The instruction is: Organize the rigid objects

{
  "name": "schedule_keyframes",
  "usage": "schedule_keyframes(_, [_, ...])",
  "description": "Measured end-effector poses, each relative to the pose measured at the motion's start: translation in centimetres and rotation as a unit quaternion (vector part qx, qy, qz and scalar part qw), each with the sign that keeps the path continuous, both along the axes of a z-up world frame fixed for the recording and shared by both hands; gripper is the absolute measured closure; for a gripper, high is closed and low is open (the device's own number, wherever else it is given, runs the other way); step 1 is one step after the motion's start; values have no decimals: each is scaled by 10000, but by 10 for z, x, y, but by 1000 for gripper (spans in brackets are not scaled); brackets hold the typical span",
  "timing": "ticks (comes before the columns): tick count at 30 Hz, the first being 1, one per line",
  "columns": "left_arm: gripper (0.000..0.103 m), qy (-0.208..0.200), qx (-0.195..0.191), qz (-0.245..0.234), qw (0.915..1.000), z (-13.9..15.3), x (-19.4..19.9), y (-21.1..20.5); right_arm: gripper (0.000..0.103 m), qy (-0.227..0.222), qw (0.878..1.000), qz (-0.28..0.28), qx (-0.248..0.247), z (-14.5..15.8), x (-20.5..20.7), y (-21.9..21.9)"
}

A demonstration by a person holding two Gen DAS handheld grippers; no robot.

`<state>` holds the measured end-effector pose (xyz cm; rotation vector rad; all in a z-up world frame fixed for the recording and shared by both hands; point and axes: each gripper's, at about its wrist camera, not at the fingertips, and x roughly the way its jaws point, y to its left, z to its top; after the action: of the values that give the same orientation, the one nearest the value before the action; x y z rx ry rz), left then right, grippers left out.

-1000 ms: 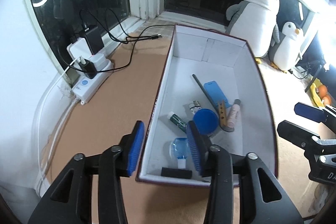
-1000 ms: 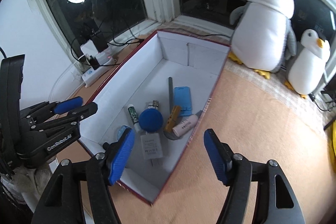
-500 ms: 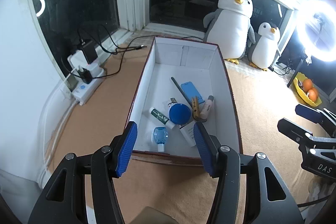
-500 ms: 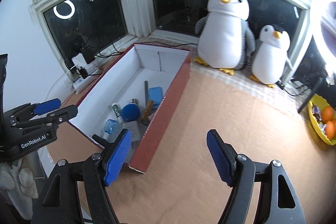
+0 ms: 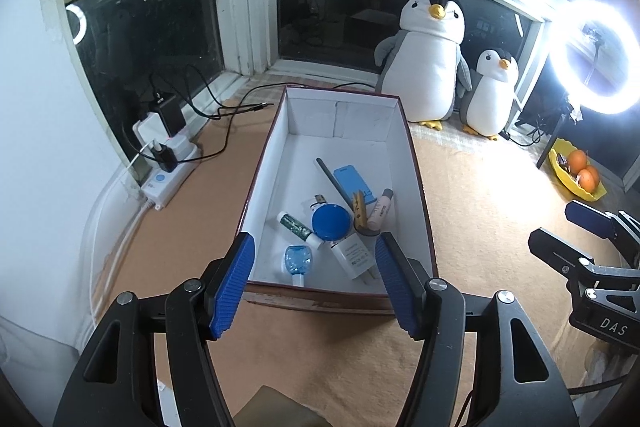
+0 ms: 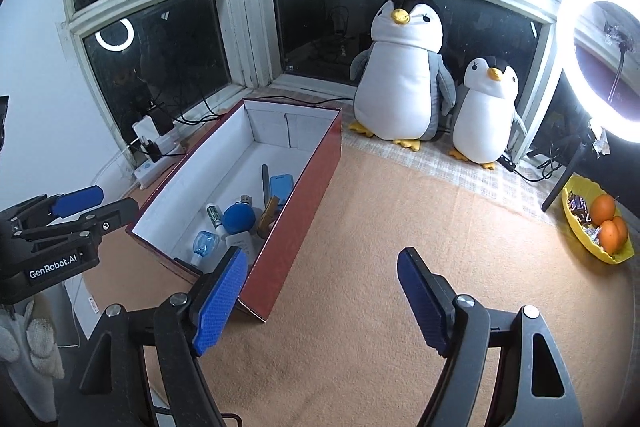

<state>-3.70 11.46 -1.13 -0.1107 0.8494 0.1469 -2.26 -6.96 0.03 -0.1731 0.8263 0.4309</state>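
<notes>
**Both hand-held grippers free above the filled box**

On the left I see the power strip (image 5: pixel 170 169) with its chargers at the window, well apart from the work, so its cables do not disturb me. Next comes my left hand-held gripper (image 5: pixel 314 281): its jaws have just been opening and now stand spread, with nothing between the pads. It hangs just before the near wall of the box (image 5: pixel 340 291). The box lies long on the orange surface (image 6: pixel 400 247), and the small rigid things are gathered in its near half: a blue round lid (image 5: pixel 331 221), a white charger (image 5: pixel 352 254), a clear blue small bottle (image 5: pixel 298 259), a wooden clothespin (image 5: pixel 360 207). I judge they lie together there because this end is easiest to reach. My right hand-held gripper (image 6: pixel 322 301) is also spread and empty, beside the red outer wall. I see no loose object on the surface, so I think the sorting is nearly done.
</notes>
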Motion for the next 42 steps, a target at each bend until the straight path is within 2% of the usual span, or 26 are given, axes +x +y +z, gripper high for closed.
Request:
schedule_keyframes(6, [37, -28, 2, -39, 10000, 2, -1, -2, 29, 7, 10000, 2, -23, -1, -1, 0])
schedule_keyframes(42, [36, -16, -34, -119, 9999, 1, 3, -6, 28, 170, 9997, -125, -86, -9, 5, -6])
